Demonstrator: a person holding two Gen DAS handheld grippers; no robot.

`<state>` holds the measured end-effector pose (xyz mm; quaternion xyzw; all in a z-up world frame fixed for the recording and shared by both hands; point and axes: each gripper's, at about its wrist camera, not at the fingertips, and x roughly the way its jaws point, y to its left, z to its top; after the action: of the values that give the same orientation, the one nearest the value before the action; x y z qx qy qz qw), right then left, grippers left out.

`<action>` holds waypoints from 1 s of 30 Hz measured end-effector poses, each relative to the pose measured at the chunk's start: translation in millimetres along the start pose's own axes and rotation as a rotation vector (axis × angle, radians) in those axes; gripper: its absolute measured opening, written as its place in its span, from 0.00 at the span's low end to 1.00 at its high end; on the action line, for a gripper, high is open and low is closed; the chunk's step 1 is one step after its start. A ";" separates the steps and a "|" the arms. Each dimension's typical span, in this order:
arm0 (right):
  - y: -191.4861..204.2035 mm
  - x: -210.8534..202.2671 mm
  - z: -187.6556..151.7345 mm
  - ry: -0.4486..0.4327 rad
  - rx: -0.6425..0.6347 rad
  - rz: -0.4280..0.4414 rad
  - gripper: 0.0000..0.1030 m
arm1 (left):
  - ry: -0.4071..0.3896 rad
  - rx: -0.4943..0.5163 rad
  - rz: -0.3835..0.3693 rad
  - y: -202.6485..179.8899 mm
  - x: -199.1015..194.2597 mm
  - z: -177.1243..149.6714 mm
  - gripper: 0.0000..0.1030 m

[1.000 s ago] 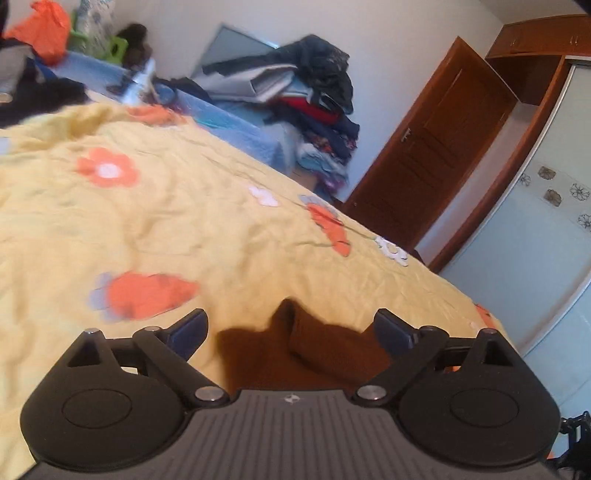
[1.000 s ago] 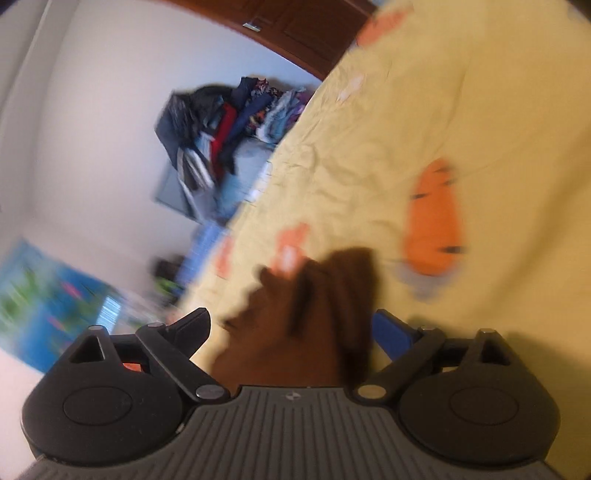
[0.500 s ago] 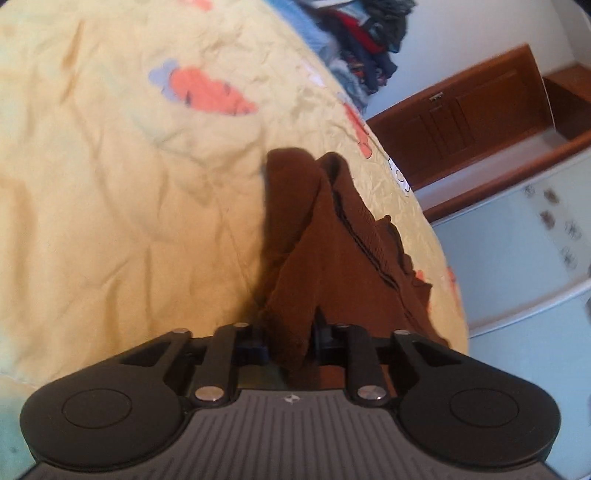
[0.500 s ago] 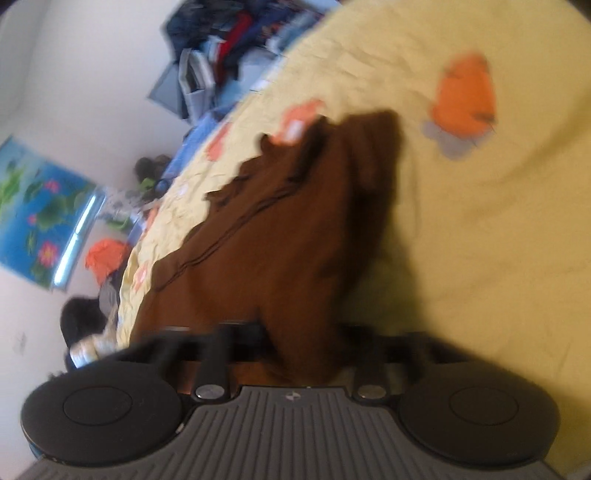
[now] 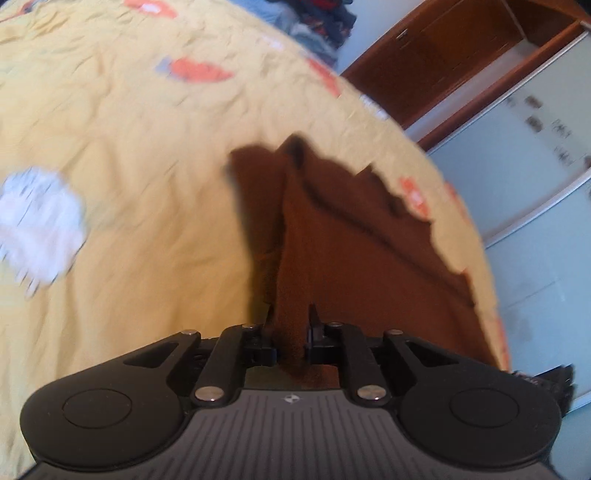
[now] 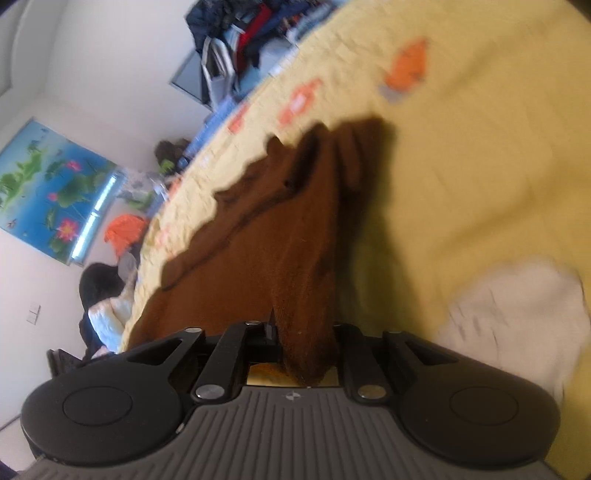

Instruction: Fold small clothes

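Nearest in the left wrist view: left gripper [image 5: 290, 334], jaws drawn narrow and pinched on a bunched edge of the brown garment [image 5: 343, 251]. Cloth squeezed between the pads, a tail of it hanging back toward the camera. From the pinch, brown fabric fanning up and to the right, ridged into one long fold, its far edge ragged against the yellow bedspread [image 5: 140, 221]. Off to the left on the spread, a blurred white cloth [image 5: 38, 225]. Further on, orange flower prints scattered over the yellow; beyond the bed's edge, a wooden door [image 5: 436, 62] and a pale sliding wardrobe panel [image 5: 532, 162], with a heap of dark clothes [image 5: 317, 14] at the top of the picture.

Nearest in the right wrist view: right gripper [image 6: 304, 332], jaws opening a little yet with another bunched edge of the same brown garment [image 6: 280, 229] caught between them — right finger hidden behind the cloth. Garment spread away from the grip to the left and upward, lying on the bedspread [image 6: 480, 166]. Just right of the gripper, the white cloth [image 6: 517, 314] again, smeared by motion. Past the bed — a person [image 6: 103, 306] in a pale top seated low at left, an orange bag [image 6: 123, 230], a blue lotus poster [image 6: 48, 192] on the wall, and the clothes pile [image 6: 240, 37] at the far end.
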<state>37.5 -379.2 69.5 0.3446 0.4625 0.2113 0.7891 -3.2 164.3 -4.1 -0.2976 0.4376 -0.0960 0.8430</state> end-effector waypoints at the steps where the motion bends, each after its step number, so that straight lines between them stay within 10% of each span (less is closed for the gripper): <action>1: -4.0 0.0 -0.5 0.006 0.033 0.000 0.28 | -0.009 -0.023 -0.006 6.2 -3.3 -1.3 0.18; 5: 5.2 -29.9 20.6 -0.154 0.029 -0.008 0.70 | -0.121 -0.047 0.019 5.3 -35.6 27.0 0.33; 8: 12.6 -36.4 51.1 -0.227 0.073 0.103 0.71 | -0.238 0.026 0.024 -13.6 -49.8 55.0 0.73; 18: 18.8 60.5 95.9 -0.035 0.134 0.037 0.71 | 0.026 -0.180 -0.074 -19.6 57.6 95.5 0.73; 30: 7.0 63.2 106.7 -0.026 0.178 0.075 0.67 | -0.040 -0.088 0.039 -36.9 51.0 122.2 0.52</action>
<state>161.3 -370.4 73.4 0.4334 0.4558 0.1943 0.7528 128.1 164.1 36.5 -0.3278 0.4300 -0.0539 0.8395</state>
